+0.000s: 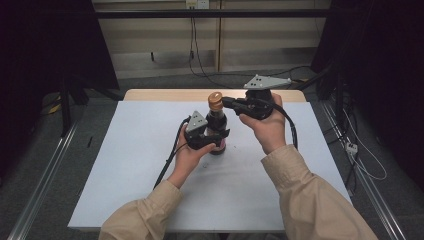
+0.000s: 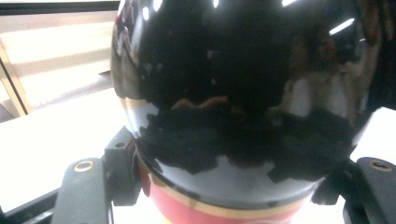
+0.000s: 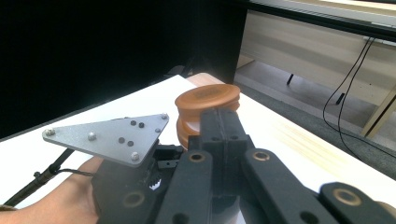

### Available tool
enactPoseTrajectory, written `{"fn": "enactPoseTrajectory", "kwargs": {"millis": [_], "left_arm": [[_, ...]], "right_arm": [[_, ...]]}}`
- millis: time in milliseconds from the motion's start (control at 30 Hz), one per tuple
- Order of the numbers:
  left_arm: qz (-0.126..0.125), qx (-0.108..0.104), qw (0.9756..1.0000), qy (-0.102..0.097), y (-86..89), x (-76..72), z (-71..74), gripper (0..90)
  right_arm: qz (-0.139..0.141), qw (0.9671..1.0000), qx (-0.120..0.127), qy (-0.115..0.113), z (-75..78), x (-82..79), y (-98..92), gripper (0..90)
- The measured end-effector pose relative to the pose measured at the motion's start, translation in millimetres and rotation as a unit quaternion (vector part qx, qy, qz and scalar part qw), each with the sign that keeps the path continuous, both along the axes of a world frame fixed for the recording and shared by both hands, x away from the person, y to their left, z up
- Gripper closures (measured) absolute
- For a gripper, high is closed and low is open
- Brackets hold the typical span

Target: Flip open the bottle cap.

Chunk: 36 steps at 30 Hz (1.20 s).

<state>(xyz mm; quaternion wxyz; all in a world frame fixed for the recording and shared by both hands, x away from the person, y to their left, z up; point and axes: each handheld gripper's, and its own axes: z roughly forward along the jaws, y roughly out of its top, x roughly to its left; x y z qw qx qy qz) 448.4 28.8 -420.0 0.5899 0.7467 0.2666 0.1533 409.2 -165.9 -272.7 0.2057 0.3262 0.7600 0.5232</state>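
Seemingly mid-uncapping: left tool (image 1: 214, 141) clamps the dark sauce bottle (image 1: 217, 131) on the worktop (image 1: 130, 165); right tool (image 1: 226, 102), jaws together, meets the brown cap (image 1: 215, 101). Next probably needs a firm twist.

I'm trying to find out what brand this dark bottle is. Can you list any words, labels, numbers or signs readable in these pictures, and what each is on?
No text can be read anywhere.
Bottle: a red band with a gold edge runs round its lower body in the left gripper view, but no lettering shows on it.
Brown cap: plain, no marking.
Grey plate on the left gripper: screws and holes, no writing.
Right gripper: no label visible.
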Motion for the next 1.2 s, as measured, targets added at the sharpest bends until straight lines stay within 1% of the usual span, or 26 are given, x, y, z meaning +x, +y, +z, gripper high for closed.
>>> {"fn": "enactPoseTrajectory", "kwargs": {"millis": [167, 233, 300, 333, 467, 633, 700, 767, 933, 967, 1000, 1067, 1100, 1133, 1167, 1200], "left_arm": [[0.001, -0.001, 1.0000, -0.001, -0.2, -0.2, -0.2, 29.9], [-0.002, 0.008, 1.0000, -0.005, 0.7, 0.3, 0.1, 29.9], [-0.002, 0.007, 1.0000, -0.005, 0.6, 0.2, 0.1, 29.8], [0.001, 0.001, 1.0000, -0.003, -0.2, -0.3, -0.2, 29.8], [0.000, 0.000, 1.0000, -0.004, -0.5, -0.5, -0.4, 29.7], [-0.002, 0.000, 1.0000, -0.004, -0.7, -0.6, -0.6, 29.7], [-0.003, 0.003, 1.0000, -0.006, -0.5, -0.6, -0.5, 29.7], [-0.002, 0.001, 1.0000, -0.005, -0.8, -0.8, -0.7, 29.7], [0.002, 0.000, 1.0000, -0.006, -1.3, -1.7, -0.9, 29.7], [0.002, -0.002, 1.0000, -0.005, -1.2, -1.7, -1.1, 29.7], [-0.002, 0.007, 0.9999, -0.009, 0.3, -0.8, -0.9, 29.7], [-0.003, 0.008, 0.9999, -0.009, 0.6, -0.7, -0.9, 29.7], [-0.003, 0.006, 0.9999, -0.008, 0.5, -0.6, -1.1, 29.7], [-0.001, -0.003, 1.0000, -0.004, -0.5, -1.0, -1.5, 29.7], [-0.003, 0.005, 1.0000, -0.008, 0.4, -0.6, -1.1, 29.7], [-0.001, -0.003, 1.0000, -0.005, -0.5, -1.0, -1.4, 29.7]], "right_arm": [[-0.002, 1.0000, 0.003, -0.001, -1.7, -0.6, -0.4, 90.0], [-0.001, 1.0000, 0.006, 0.000, -2.8, -0.8, -1.3, 90.0], [-0.001, 1.0000, 0.009, 0.000, -3.6, -0.8, -2.0, 90.0], [0.000, 1.0000, 0.009, 0.001, -3.8, -0.9, -2.2, 90.0], [0.001, 1.0000, 0.009, 0.002, -5.4, -1.7, -3.1, 90.0], [0.001, 0.9999, 0.001, 0.011, -12.9, -1.9, -5.9, 90.0], [0.000, 0.9999, 0.002, 0.013, -15.5, -1.6, -6.7, 90.0], [-0.001, 0.9999, 0.000, 0.013, -16.3, -1.0, -6.2, 90.0], [-0.002, 0.9999, 0.003, 0.009, -11.5, 0.3, -5.5, 90.0], [-0.001, 0.9999, -0.001, 0.011, -10.1, 0.6, -4.7, 90.0], [-0.001, 0.9999, -0.005, 0.009, -9.1, 0.9, -3.7, 90.0], [-0.002, 1.0000, -0.006, 0.007, -7.0, 1.1, -1.9, 90.0], [-0.001, 1.0000, -0.007, 0.006, -5.9, 1.1, -1.1, 90.0], [-0.001, 0.9999, -0.009, 0.006, -5.0, 1.2, -0.4, 90.0], [-0.002, 0.9999, -0.009, 0.005, -4.4, 1.3, -0.2, 90.0], [-0.001, 1.0000, -0.005, 0.006, -4.0, 1.4, -0.3, 90.0]]}}
